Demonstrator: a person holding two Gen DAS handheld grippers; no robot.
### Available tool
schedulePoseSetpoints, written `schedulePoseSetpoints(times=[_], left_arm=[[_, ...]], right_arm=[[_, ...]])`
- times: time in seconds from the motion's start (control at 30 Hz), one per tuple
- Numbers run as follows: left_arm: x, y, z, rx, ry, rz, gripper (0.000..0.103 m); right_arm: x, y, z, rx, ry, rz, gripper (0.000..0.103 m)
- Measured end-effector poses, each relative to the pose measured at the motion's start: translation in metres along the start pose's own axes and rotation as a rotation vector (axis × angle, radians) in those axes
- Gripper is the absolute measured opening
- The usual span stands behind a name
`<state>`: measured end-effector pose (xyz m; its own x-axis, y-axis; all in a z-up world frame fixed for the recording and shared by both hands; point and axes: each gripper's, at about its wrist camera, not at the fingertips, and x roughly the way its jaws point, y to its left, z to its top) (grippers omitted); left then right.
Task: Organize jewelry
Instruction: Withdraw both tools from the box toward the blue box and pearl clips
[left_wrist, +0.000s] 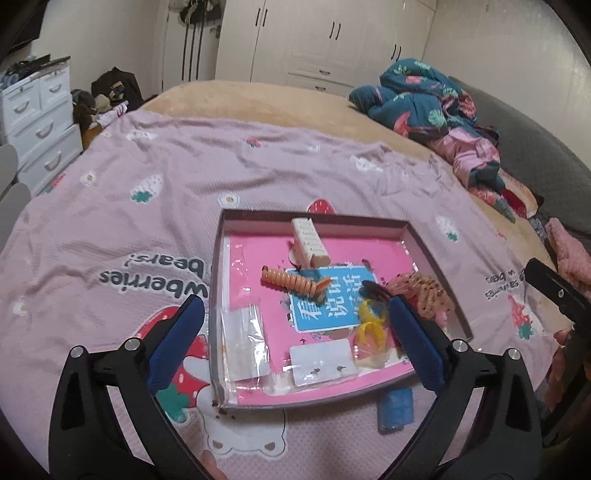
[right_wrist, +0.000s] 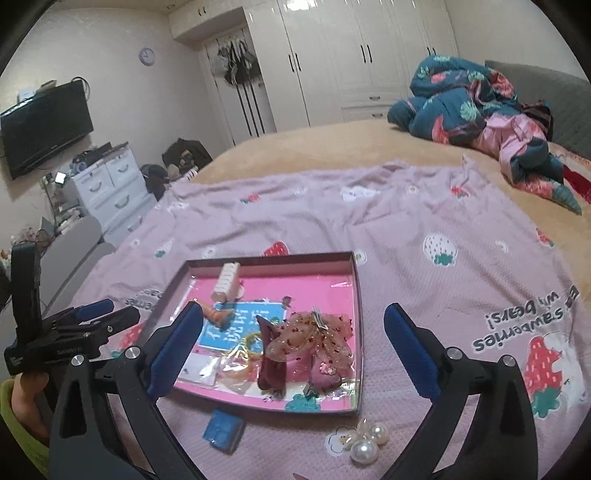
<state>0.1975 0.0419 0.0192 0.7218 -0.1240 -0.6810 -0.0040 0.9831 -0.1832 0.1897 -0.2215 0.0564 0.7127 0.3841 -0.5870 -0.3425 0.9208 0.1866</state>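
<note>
Both jaws of the left hand-held gripper (left_wrist: 295, 328) are seen spread wide apart, nothing held between them, hovering over the near edge of the shallow box (left_wrist: 439, 258). The right hand-held gripper (right_wrist: 293, 350) is likewise held open and empty, just in front of the box's near rim.

Nearest to the camera in the right wrist view, a cluster of pearl beads (right_wrist: 365, 441) lies on the pink strawberry-print blanket (right_wrist: 388, 229), just outside the near right corner of the box. A small blue case (right_wrist: 222, 430) lies on the blanket just outside the box's near edge, toward its left.

Inside the box, along the near side, small clear bags (left_wrist: 245, 341) and a white card with tiny studs (left_wrist: 321, 360) are laid flat. Beside them, yellow rings (left_wrist: 371, 325) are seen. Toward the right side of the box, a sheer dotted bow clip (right_wrist: 312, 336) lies on a dark red hair piece (right_wrist: 271, 360), with a small mauve piece (right_wrist: 325, 373) touching it. Near the box's middle, an orange spiral hair tie (left_wrist: 291, 282) rests on a blue printed label (left_wrist: 325, 302). Toward the far wall of the box, a cream comb-like clip (left_wrist: 308, 240) is propped.

Beyond the box, a heap of teal and pink bedding (right_wrist: 476, 110) is seen at the far end of the bed, and white wardrobes (right_wrist: 351, 55) stand behind.
</note>
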Motion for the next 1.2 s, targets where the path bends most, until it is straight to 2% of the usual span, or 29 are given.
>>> schedulePoseSetpoints(times=[0.23, 0.47, 0.8, 1.2], left_arm=[[-0.034, -0.003, -0.003, -0.001, -0.058, -0.001, 0.094], [-0.053, -0.012, -0.014, 0.019, -0.075, 0.002, 0.094], [-0.056, -0.026, -0.036, 0.072, -0.055, 0.012, 0.094], [-0.036, -0.047, -0.072, 0.123, 0.033, -0.017, 0.094]], right_arm=[[-0.033, 0.003, -0.003, -0.034, -0.038, -0.003, 0.098], [-0.051, -0.002, -0.016, -0.047, -0.051, -0.033, 0.099], [-0.06, -0.01, -0.043, -0.06, -0.035, -0.068, 0.099], [-0.046, -0.026, -0.079, -0.059, 0.053, -0.105, 0.099]])
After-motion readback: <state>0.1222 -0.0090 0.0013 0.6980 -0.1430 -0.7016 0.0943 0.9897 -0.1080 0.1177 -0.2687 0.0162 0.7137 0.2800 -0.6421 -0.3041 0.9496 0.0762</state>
